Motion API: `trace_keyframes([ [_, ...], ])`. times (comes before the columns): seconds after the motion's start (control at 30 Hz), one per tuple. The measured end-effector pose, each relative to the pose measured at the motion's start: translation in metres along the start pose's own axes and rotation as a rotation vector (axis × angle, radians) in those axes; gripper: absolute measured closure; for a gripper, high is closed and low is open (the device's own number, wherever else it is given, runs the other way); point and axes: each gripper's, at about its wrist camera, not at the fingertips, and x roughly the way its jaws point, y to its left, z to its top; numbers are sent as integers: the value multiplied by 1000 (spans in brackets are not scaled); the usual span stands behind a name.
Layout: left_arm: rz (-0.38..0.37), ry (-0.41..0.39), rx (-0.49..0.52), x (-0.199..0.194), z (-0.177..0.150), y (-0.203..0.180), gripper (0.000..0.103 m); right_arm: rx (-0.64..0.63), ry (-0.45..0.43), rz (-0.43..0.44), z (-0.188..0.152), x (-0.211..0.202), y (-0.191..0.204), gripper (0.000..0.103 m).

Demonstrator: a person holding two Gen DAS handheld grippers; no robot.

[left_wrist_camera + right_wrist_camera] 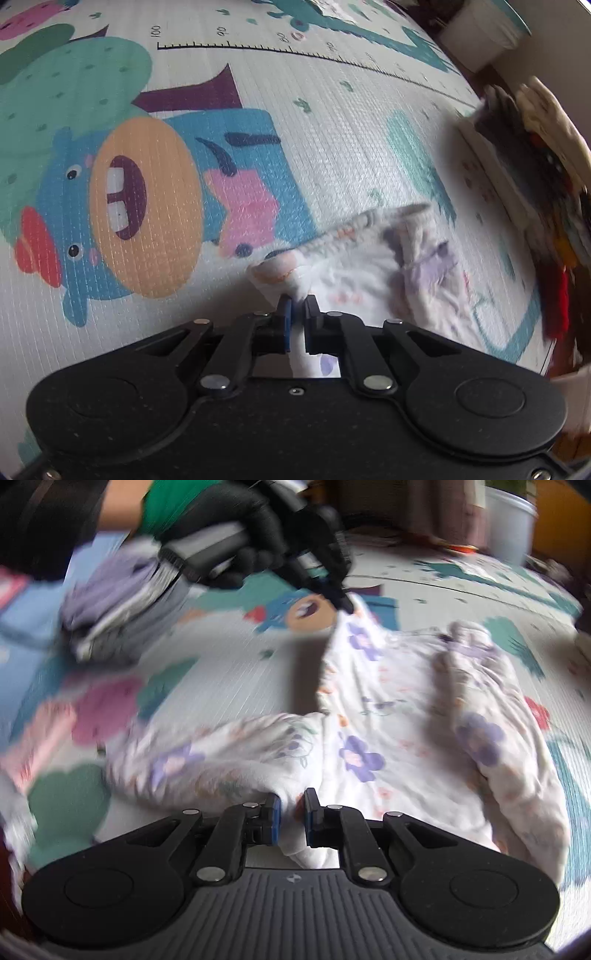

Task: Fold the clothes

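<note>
A white garment with purple and orange flowers lies crumpled on the play mat. My right gripper is shut on its near edge. My left gripper is shut on another edge of the same garment and holds it lifted. In the right wrist view the left gripper shows at the top, held by a black-gloved hand, pinching the garment's far corner.
A colourful cartoon play mat covers the floor. A pile of clothes lies at the mat's right edge. A folded grey and lilac stack sits at the left. A white tub stands at the far right corner.
</note>
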Motion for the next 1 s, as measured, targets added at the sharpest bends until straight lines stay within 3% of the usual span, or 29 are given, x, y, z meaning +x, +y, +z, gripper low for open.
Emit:
trace_keyframes([
  [0.27,32,-1,-21,23,19,-33,98,364,-18,-49,-19,-7,-68,91],
  [0.53,68,26,-19,63,27,-62,98,568,-31,-92,-43,-8,-113,93],
  [0.63,-9,37,-30,80,26,-64,92,609,-11,-95,-50,-3,-118,93],
  [0.7,-82,32,-23,82,24,-61,65,640,1,-102,-55,0,-121,93],
  [0.77,-104,10,-7,69,26,-55,65,660,11,-110,-59,2,-122,93],
  [0.9,-219,-68,15,25,33,-30,65,699,12,-112,-62,4,-125,93],
  [0.93,-226,-84,32,15,33,-24,65,702,10,-111,-63,3,-126,93],
  [1.0,-166,-79,147,6,28,-23,66,709,5,-110,-65,0,-127,93],
])
